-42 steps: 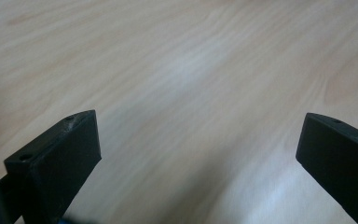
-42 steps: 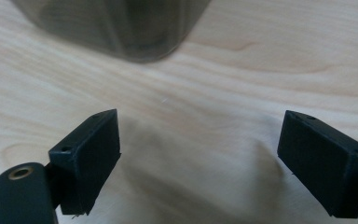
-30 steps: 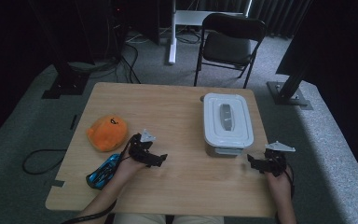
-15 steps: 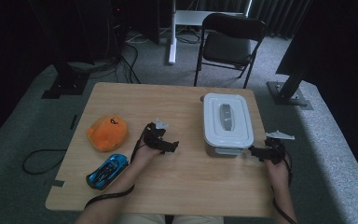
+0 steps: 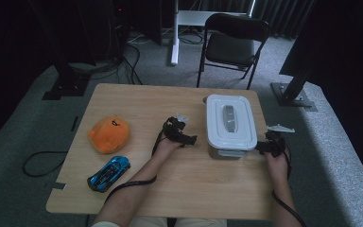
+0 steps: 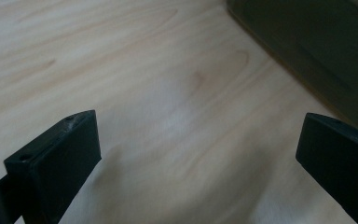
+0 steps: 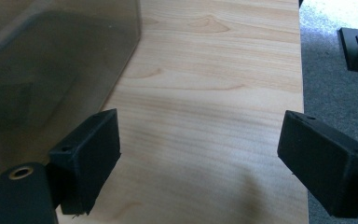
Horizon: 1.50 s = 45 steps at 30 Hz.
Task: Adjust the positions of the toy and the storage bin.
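One lidded box (image 5: 230, 124) on the wooden surface (image 5: 137, 101), white lid on, grey handle on top; contents hidden by the smoky walls. Left hand-held gripper (image 5: 189, 139) sits just left of the box, jaws spread wide, nothing between them. Right hand-held gripper (image 5: 261, 147) is at the box's near right corner, jaws also wide apart, empty. Elsewhere: one orange plush (image 5: 108, 134), one blue toy car (image 5: 108, 172) near it. One folding chair (image 5: 234, 41) behind the surface.
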Each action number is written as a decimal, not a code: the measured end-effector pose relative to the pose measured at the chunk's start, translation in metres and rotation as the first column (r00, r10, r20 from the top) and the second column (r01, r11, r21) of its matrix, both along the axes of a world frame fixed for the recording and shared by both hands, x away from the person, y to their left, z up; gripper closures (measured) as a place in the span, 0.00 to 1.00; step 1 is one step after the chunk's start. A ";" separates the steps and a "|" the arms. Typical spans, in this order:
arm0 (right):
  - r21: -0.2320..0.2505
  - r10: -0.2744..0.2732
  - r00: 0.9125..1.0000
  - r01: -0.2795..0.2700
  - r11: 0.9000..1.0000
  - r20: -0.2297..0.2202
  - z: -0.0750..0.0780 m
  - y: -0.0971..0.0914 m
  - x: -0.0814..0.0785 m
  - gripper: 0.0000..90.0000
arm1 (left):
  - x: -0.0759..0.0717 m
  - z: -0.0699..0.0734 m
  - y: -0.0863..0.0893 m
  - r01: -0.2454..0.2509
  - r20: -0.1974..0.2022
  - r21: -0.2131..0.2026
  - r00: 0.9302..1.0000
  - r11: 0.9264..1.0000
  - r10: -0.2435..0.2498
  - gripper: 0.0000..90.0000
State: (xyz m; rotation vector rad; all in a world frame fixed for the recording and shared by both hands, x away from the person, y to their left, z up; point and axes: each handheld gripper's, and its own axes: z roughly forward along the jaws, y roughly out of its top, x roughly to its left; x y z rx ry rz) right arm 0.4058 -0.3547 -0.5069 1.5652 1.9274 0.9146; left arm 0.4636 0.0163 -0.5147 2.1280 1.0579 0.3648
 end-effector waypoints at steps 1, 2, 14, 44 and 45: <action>0.003 -0.002 1.000 0.002 1.000 0.000 0.000 0.000 0.001 0.14 | 0.003 0.000 -0.003 0.010 0.000 0.015 1.000 1.000 -0.010 0.00; 0.008 -0.003 1.000 0.003 1.000 0.000 0.000 0.000 0.003 0.14 | 0.005 0.001 -0.005 0.017 0.005 0.024 1.000 1.000 -0.018 0.00; 0.031 0.000 1.000 0.000 1.000 0.008 -0.001 0.007 0.014 0.14 | 0.018 0.015 -0.023 0.004 0.028 -0.007 1.000 1.000 -0.003 0.00; 0.080 0.085 0.996 -0.086 0.993 0.016 0.000 0.034 0.013 0.22 | 0.008 0.023 -0.009 0.038 0.043 0.049 0.998 0.998 -0.040 0.00; 0.077 0.093 0.995 -0.094 0.993 0.021 0.001 0.039 0.014 0.22 | 0.008 0.023 -0.007 0.035 0.043 0.052 0.998 0.998 -0.038 0.00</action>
